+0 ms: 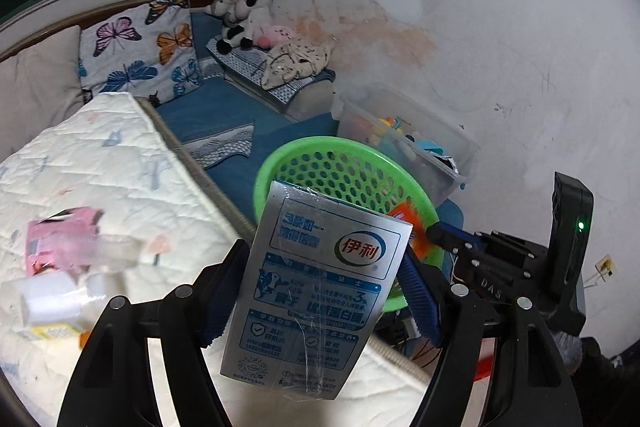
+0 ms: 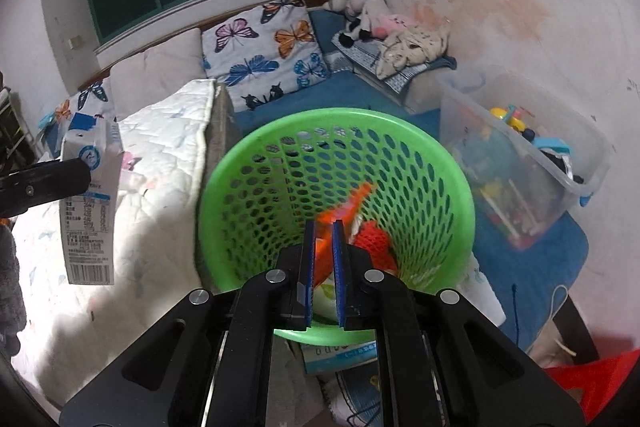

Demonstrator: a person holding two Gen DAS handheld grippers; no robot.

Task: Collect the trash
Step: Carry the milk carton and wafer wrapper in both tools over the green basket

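Observation:
My left gripper (image 1: 316, 303) is shut on a silver and blue milk carton (image 1: 320, 287) and holds it in the air over the white mattress, near the green perforated basket (image 1: 304, 155). The carton also shows at the left of the right wrist view (image 2: 90, 203). My right gripper (image 2: 323, 255) hangs over the green basket (image 2: 448, 163) with its jaws a narrow gap apart and nothing between them. An orange wrapper (image 2: 356, 199), blurred, is inside the basket above red and white trash (image 2: 372, 239).
More trash lies on the white mattress (image 1: 120, 163): a pink packet (image 1: 60, 243), a clear bottle (image 1: 116, 251), white cups (image 1: 48, 303). A clear toy bin (image 2: 520, 163) stands right of the basket. Butterfly pillow (image 2: 264, 51) and plush toys (image 2: 360, 11) lie behind.

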